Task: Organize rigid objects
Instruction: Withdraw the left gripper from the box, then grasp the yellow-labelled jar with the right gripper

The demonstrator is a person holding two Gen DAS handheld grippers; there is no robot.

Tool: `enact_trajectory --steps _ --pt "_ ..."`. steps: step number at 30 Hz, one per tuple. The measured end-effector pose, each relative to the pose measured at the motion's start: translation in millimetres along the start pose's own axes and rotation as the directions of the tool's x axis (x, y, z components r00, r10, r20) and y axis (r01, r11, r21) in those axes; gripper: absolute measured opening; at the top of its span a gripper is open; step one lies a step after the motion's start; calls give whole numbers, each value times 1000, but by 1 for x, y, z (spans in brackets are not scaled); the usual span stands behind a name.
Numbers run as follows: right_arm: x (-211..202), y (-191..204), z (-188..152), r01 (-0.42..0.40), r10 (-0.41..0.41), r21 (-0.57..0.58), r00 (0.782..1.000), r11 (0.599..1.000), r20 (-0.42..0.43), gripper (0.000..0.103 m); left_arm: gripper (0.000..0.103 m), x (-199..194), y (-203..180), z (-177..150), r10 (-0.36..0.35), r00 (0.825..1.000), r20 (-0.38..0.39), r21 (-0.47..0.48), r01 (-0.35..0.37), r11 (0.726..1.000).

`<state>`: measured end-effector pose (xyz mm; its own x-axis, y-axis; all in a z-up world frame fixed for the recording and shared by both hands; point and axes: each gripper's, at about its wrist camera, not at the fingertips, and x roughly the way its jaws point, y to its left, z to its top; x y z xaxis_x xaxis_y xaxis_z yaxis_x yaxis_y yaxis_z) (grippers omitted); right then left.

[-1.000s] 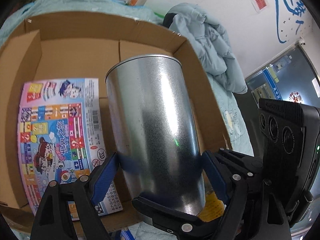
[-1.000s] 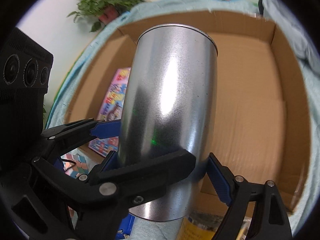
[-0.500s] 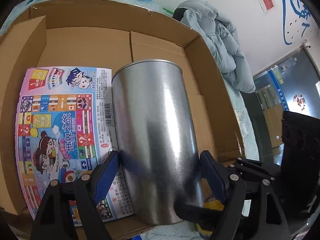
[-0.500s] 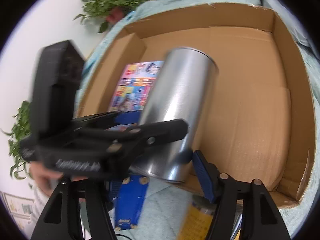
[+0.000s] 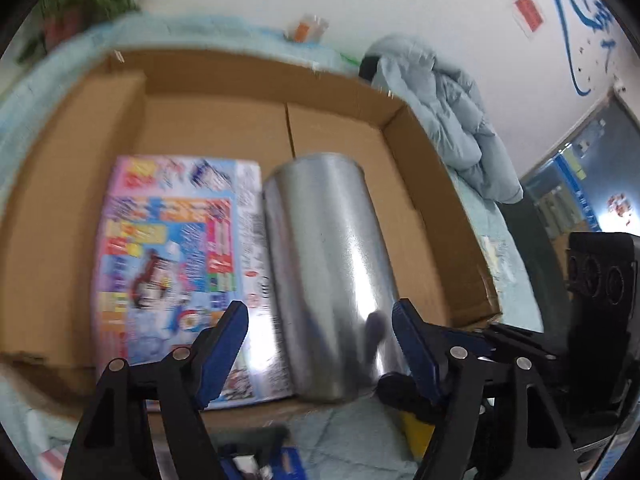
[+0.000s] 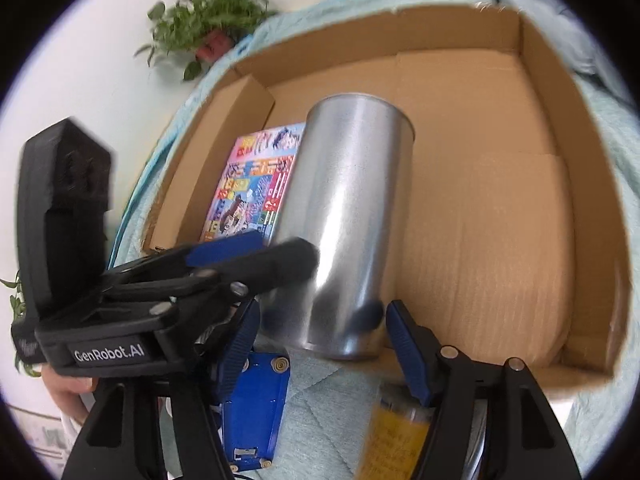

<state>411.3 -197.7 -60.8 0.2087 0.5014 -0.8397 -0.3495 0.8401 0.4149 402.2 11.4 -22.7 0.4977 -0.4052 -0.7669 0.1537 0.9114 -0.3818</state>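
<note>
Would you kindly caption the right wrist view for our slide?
Metal can lying in the cardboard box beside a colourful game box, both grippers' fingers apart.

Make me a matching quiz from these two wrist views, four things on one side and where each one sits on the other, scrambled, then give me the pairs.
Things:
1. metal can
2. game box
3. blue case
4. potted plant

Places:
A. on the cloth just outside the carton's near wall
B. flat on the floor of the carton, at its left
C. beyond the carton's far left corner, by the wall
D. inside the carton, beside the game box

Pairs: 1-D, 2-B, 3-A, 4-C
</note>
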Motion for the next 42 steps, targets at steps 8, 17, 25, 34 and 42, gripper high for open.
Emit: enact_trajectory --steps 8,17,25,34,42 --pt "-68 41 -83 247 -212 -69 921 967 327 86 102 -104 -36 -84 241 875 420 88 -303 949" --pt "-75 48 -129 339 -302 -33 875 940 379 18 2 -135 -41 -144 202 911 359 129 -262 956" --pt "-107 52 -150 359 -305 -20 821 933 483 95 102 -173 -61 -169 254 849 463 108 -339 935" --pt "-108 35 -170 257 -213 -66 896 964 389 95 103 -173 -40 -187 286 903 322 33 -312 949" --pt "-97 -46 -148 37 -68 119 962 992 266 86 102 -132 -32 -190 219 956 195 -18 -220 975"
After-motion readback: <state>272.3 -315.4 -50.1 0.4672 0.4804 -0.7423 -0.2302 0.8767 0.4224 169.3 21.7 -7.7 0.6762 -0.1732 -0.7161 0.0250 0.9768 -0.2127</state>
